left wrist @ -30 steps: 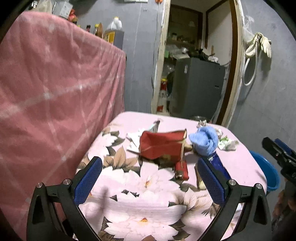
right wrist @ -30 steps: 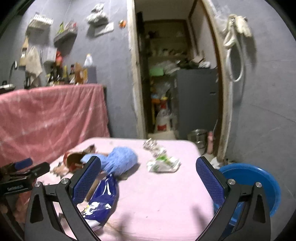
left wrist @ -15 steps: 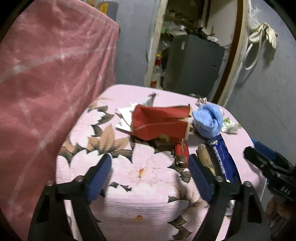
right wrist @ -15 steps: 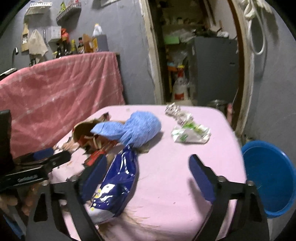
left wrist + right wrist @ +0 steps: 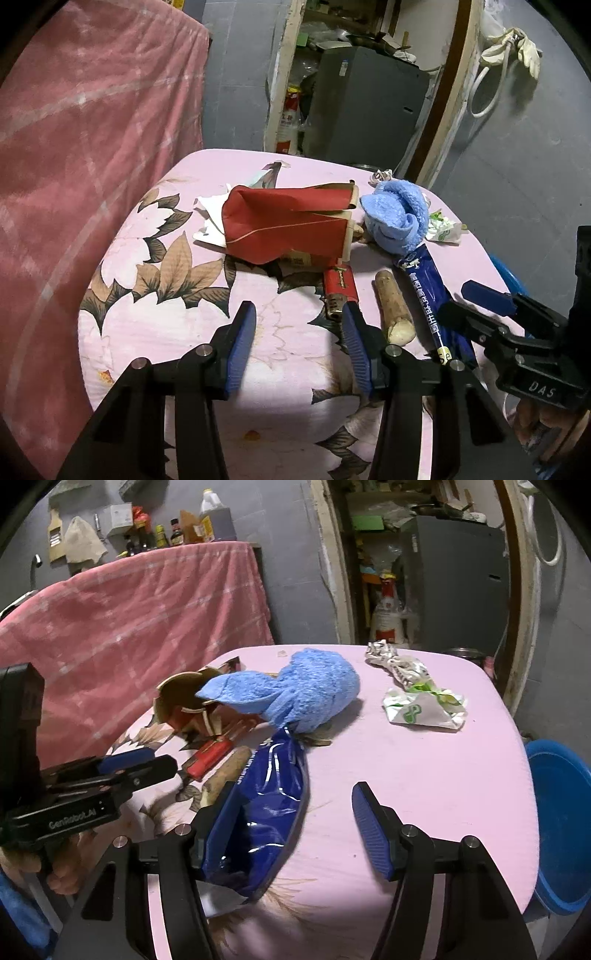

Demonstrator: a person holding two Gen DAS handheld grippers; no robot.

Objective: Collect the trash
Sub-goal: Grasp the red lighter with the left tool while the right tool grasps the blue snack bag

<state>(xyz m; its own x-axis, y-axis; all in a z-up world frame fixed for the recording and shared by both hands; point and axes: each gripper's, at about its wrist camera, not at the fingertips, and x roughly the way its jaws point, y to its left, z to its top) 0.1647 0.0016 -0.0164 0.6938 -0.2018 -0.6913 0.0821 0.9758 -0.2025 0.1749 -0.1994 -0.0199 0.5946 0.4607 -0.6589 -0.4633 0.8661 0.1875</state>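
Note:
Trash lies on a table with a pink flowered cloth [image 5: 155, 317]: a red paper bag [image 5: 288, 229], a small red pack [image 5: 340, 286], a brown root piece [image 5: 391, 310], a blue snack bag [image 5: 266, 801] and a white-green wrapper [image 5: 424, 709]. A blue cloth [image 5: 303, 690] rests on the snack bag's far end. My left gripper [image 5: 298, 314] hovers just short of the red pack, its jaws closing with only tablecloth between them. My right gripper [image 5: 295, 794] straddles the snack bag's near end, jaws closing. Its left finger is at the bag, its right finger stands apart.
A blue basin [image 5: 561, 823] sits low beside the table's right edge. A pink-draped counter [image 5: 92, 129] stands close on the left. Behind the table is a doorway with a grey cabinet [image 5: 362, 110]. Crumpled foil [image 5: 380, 653] lies at the far edge.
Both grippers have tipped downward and come closer to the table, and both pairs of jaws have narrowed. The snack bag now lies between the right fingers.

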